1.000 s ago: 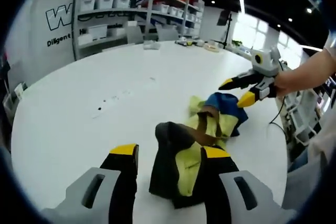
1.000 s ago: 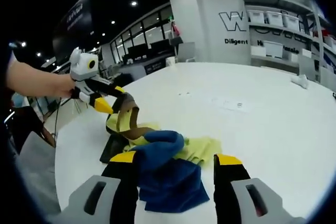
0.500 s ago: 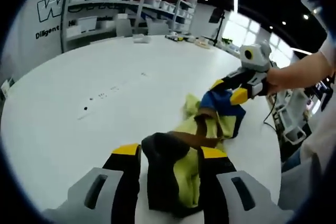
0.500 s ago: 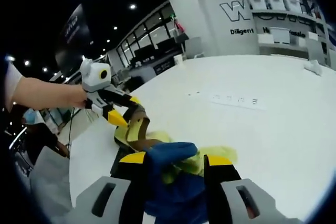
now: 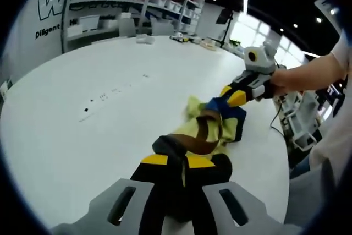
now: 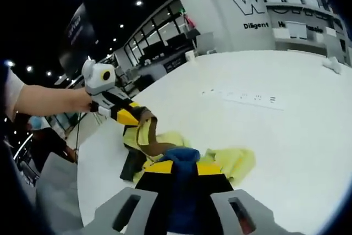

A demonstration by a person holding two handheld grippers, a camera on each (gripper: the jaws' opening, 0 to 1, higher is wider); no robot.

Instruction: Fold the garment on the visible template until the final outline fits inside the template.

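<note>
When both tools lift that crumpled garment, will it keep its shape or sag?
Likely sag: the garment lies bunched in soft folds. Probably light, since the left tool and right tool each pinch just a bit of cloth. A brown strip already droops loose.

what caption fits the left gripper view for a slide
Left gripper shut on the garment's dark end; right gripper grips its blue end across the white table.

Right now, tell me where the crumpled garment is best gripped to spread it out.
Probably at its two opposite ends, as now: left gripper on the garment at its dark end, right gripper on the blue end. The middle is bunched, so pulling the ends apart along the white table should open it.
</note>
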